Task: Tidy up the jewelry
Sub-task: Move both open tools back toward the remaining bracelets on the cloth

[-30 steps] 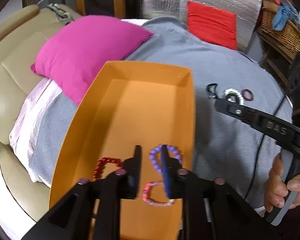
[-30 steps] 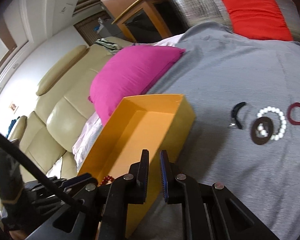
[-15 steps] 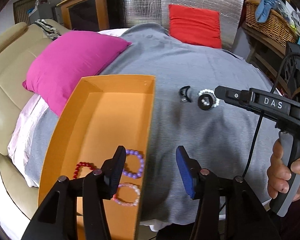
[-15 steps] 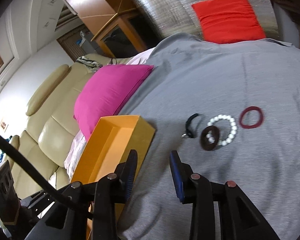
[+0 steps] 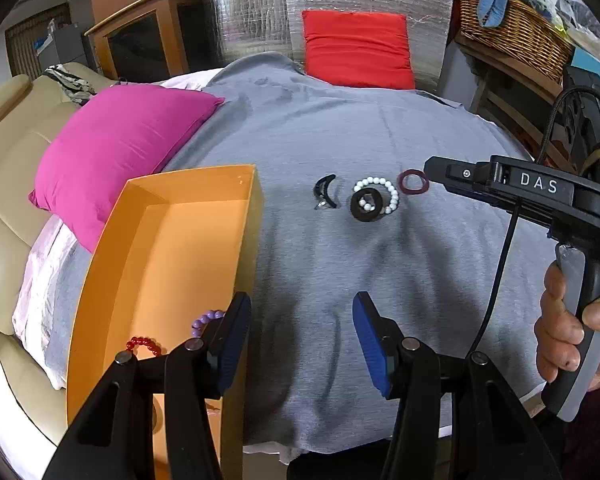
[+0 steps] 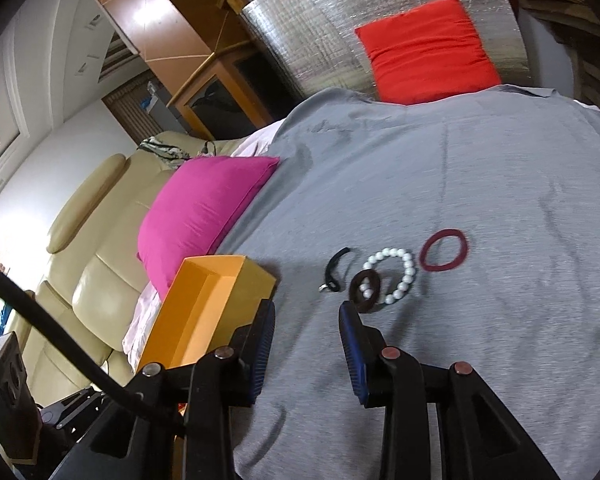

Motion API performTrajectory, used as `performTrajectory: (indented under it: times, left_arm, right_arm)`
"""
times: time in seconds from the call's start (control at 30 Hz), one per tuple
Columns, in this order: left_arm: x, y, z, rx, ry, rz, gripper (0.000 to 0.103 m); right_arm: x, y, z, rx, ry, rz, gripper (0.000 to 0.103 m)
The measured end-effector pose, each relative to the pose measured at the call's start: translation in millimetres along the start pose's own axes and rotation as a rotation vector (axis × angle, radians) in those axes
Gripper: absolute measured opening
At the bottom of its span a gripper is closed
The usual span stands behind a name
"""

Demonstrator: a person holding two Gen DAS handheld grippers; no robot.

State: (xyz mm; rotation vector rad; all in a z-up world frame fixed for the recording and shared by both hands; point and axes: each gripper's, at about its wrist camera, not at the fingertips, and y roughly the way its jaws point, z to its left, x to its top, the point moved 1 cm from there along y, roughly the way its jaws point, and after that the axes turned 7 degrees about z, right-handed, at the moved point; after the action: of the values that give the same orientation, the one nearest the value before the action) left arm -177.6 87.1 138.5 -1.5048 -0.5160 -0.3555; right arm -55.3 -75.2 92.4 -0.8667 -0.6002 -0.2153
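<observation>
Both grippers, left gripper [image 5: 300, 340] and right gripper [image 6: 306, 344], have left the orange box [image 5: 204, 188], jaws now parted and empty.

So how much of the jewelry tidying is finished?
Partly. A red bead bracelet and a purple one already lie in the orange box. Neither tool holds anything: the left tool and right tool are open. The white bead bracelet, dark ring, maroon band and black piece still wait on the grey cloth.

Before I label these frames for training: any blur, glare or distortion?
Left wrist view: sharp, strong fisheye bulge in the grey cloth, soft shadows under the jaws. Right wrist view: tilted, sharp, glare on the wooden cabinet; white bead bracelet crisp.
</observation>
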Motion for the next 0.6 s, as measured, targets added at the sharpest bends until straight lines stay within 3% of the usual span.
performTrajectory:
  times: [0.6]
  left_arm:
    - [21,26,-40,-0.014,0.079,0.018,0.054]
  right_arm:
    - [14,-18,-99,-0.008,0.199,0.005,0.036]
